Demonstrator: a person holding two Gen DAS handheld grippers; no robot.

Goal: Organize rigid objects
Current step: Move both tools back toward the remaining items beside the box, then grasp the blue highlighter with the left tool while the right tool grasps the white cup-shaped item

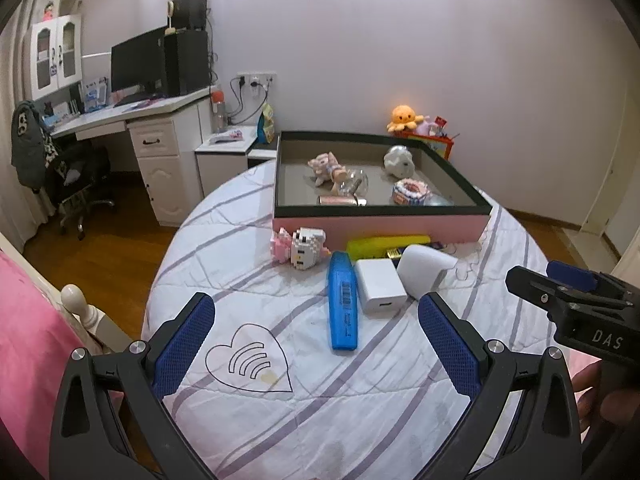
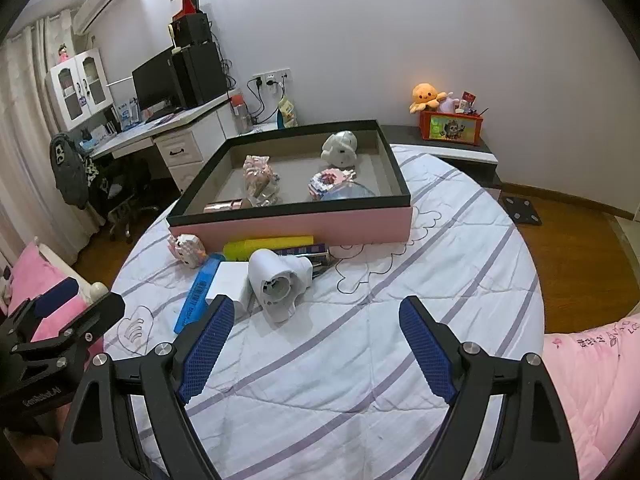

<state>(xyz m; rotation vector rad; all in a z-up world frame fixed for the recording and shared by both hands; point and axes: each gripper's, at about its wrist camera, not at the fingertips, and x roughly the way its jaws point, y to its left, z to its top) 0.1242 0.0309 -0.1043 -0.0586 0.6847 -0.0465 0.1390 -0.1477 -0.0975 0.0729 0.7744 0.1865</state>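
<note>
A pink box [image 1: 380,228] [image 2: 296,226] with a black rim holds several small toys. In front of it on the quilt lie a block-built cat figure [image 1: 306,246] [image 2: 187,249], a yellow case [image 1: 384,245] [image 2: 266,246], a blue case [image 1: 343,300] [image 2: 198,292], a white charger cube [image 1: 379,290] [image 2: 230,280] and a white plastic housing [image 1: 424,270] [image 2: 280,282]. My left gripper [image 1: 316,310] is open and empty, just short of the blue case. My right gripper [image 2: 316,312] is open and empty, near the housing.
The round bed's quilt [image 2: 360,352] drops to wood floor [image 1: 104,260] on both sides. A white desk [image 1: 132,120] with a monitor and an office chair [image 1: 76,184] stand at left. A nightstand [image 2: 444,148] with plush toys stands behind the box. Pink bedding [image 2: 592,380] lies at right.
</note>
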